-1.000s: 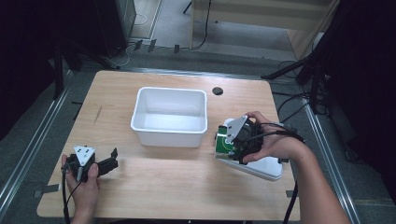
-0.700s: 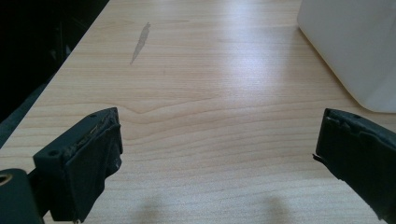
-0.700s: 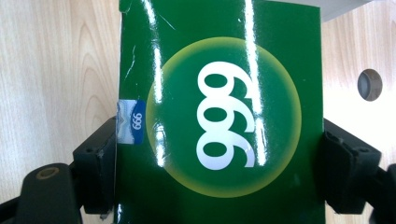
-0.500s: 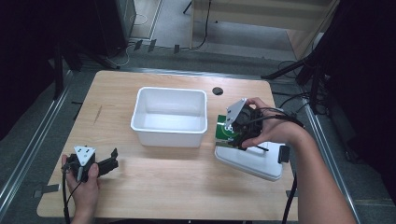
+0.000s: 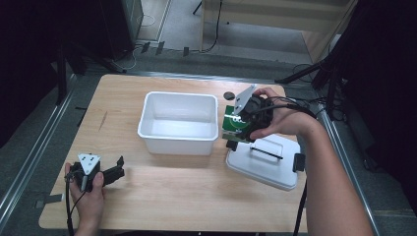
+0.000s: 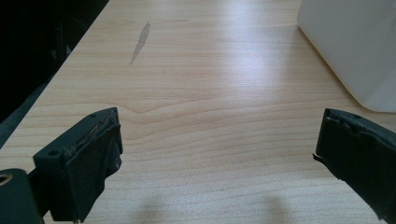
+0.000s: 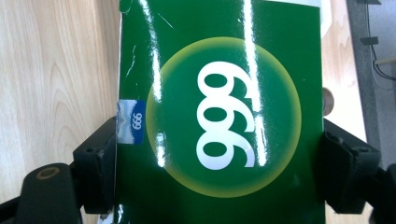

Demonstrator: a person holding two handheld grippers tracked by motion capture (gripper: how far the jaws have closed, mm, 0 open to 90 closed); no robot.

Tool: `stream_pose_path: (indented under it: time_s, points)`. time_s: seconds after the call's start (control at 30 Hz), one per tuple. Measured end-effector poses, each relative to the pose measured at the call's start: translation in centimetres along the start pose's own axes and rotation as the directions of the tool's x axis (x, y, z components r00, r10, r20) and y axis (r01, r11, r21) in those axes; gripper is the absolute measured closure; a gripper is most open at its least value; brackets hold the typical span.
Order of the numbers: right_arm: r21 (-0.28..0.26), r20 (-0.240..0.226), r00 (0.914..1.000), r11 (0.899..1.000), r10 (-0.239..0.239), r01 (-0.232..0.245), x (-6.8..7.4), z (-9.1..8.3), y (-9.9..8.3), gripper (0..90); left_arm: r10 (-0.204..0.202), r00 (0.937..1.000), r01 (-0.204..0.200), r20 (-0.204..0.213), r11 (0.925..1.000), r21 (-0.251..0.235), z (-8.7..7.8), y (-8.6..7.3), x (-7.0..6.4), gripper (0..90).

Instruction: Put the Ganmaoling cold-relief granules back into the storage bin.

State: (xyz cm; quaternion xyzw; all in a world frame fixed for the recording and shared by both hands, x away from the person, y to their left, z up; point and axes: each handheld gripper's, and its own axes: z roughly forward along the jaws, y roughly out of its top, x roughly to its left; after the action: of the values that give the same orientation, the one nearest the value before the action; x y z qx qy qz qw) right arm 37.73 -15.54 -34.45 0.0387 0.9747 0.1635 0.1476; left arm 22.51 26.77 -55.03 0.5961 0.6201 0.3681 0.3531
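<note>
A green box (image 7: 219,116) printed with white "999" in a yellow-rimmed circle sits between both jaws of my right gripper (image 7: 219,154), which is shut on it. From the high view that green box (image 5: 234,124) hangs just right of the white bin (image 5: 178,122), above the table, with my right gripper (image 5: 235,129) and the hand behind it. My left gripper (image 5: 117,168) rests near the table's front left, open, with nothing between its jaws. In the left gripper view its two black pads (image 6: 95,154) stand wide apart over bare wood, my left gripper (image 6: 219,163) pointing toward the bin's corner (image 6: 355,46).
A white lid (image 5: 265,161) with a black handle and clips lies on the table at the front right. A small dark disc (image 5: 228,95) lies behind the bin. Cables trail from the right gripper off the table's right edge. The wooden table (image 5: 172,196) has open space in front.
The right gripper has carried the green box up and away from the lid, toward the bin's right side. The left gripper has stayed put.
</note>
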Motion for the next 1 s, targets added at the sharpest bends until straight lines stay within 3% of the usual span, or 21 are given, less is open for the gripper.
stream_pose_path:
  time_s: [0.5,1.0]
  points:
    - [-0.017,-0.009,0.9997,1.0,0.021,-0.021,-2.0,0.0,2.7,16.4,-0.002,1.0,0.002,0.001,1.0,0.001,0.0,0.0,0.0,1.2]
    - [-0.02,-0.013,0.9995,0.999,-0.027,0.027,-2.7,0.7,6.3,16.4,-0.006,1.0,0.006,0.002,1.0,0.002,0.0,0.0,0.1,1.2]
